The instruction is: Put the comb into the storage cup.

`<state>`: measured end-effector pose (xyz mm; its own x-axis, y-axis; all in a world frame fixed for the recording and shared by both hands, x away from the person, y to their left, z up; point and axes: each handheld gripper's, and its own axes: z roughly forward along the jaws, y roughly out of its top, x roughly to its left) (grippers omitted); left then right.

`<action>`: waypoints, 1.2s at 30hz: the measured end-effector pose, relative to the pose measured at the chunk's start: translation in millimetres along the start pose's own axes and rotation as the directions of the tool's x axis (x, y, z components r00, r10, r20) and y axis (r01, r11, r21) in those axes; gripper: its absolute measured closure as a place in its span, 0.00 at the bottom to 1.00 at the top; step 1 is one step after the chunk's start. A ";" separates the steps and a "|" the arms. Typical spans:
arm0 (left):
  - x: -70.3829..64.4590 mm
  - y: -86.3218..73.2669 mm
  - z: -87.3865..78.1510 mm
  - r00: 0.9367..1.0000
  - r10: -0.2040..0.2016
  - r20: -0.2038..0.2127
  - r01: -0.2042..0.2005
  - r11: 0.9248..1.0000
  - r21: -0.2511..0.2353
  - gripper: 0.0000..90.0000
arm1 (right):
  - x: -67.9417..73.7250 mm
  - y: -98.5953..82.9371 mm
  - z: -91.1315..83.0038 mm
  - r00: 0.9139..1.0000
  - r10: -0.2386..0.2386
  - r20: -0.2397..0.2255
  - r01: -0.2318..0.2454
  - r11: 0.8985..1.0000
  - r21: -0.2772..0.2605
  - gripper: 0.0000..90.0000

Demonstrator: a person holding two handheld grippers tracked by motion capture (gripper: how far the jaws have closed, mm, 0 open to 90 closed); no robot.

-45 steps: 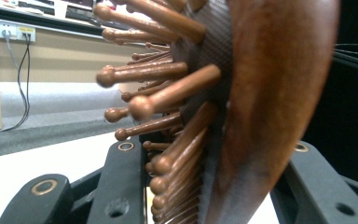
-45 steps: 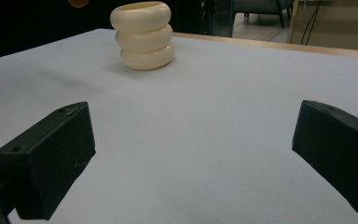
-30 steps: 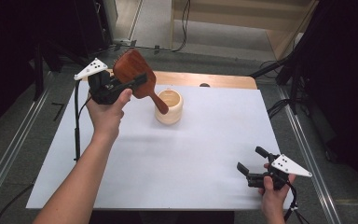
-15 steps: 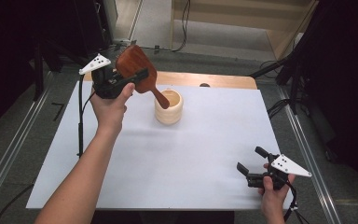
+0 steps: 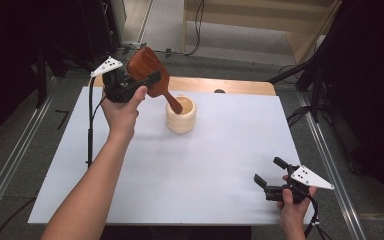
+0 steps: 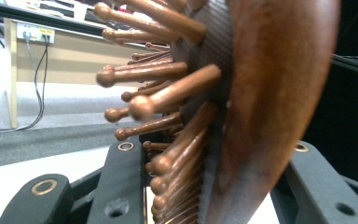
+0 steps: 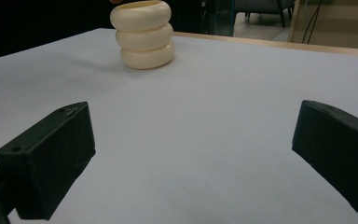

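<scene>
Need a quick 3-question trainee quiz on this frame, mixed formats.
1. True or false: the left claw is shut on the wooden hairbrush.
2. Where does the brush handle's tip point? A) into the mouth of the cream ribbed cup B) at the table's near edge C) at the right claw
3. Fill in: the right claw is ____ and holds nothing, near the white table's front right corner.

Key: 1 true. 2 A. 3 open.
</scene>
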<state>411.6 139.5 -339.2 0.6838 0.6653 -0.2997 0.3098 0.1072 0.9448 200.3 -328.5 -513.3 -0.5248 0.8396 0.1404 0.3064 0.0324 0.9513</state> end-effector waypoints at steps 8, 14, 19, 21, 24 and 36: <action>3.2 -0.9 7.2 1.000 0.007 -0.022 -0.007 1.000 -0.004 0.67 | -0.3 0.1 -0.7 1.000 0.005 0.000 -0.005 1.000 -0.003 0.00; 6.1 -3.2 12.4 0.999 0.007 -0.035 -0.007 1.000 -0.004 0.67 | -0.7 0.0 -0.4 1.000 0.009 0.001 -0.009 1.000 -0.004 0.00; 6.5 -6.7 18.0 0.999 0.008 -0.044 -0.008 1.000 -0.001 0.67 | -0.8 0.0 0.2 1.000 0.010 -0.002 -0.010 1.000 -0.006 0.00; 6.7 -8.2 20.4 0.999 0.011 -0.051 -0.011 1.000 0.003 0.67 | -1.1 0.0 0.1 1.000 0.007 -0.002 -0.007 1.000 -0.007 0.00; 7.2 -10.3 23.4 0.998 0.009 -0.056 -0.009 1.000 0.004 0.66 | -1.2 -0.2 -0.1 1.000 0.009 -0.001 -0.009 1.000 -0.006 0.00; 9.2 -21.8 30.1 0.997 0.005 -0.082 -0.004 1.000 0.013 0.66 | -0.9 -0.1 0.3 1.000 0.011 -0.003 -0.011 1.000 -0.007 0.00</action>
<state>431.0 121.1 -366.6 0.6289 0.7241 -0.2832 0.3155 0.0953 0.9441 200.9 -329.2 -513.7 -0.5240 0.8380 0.1522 0.3068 0.0190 0.9516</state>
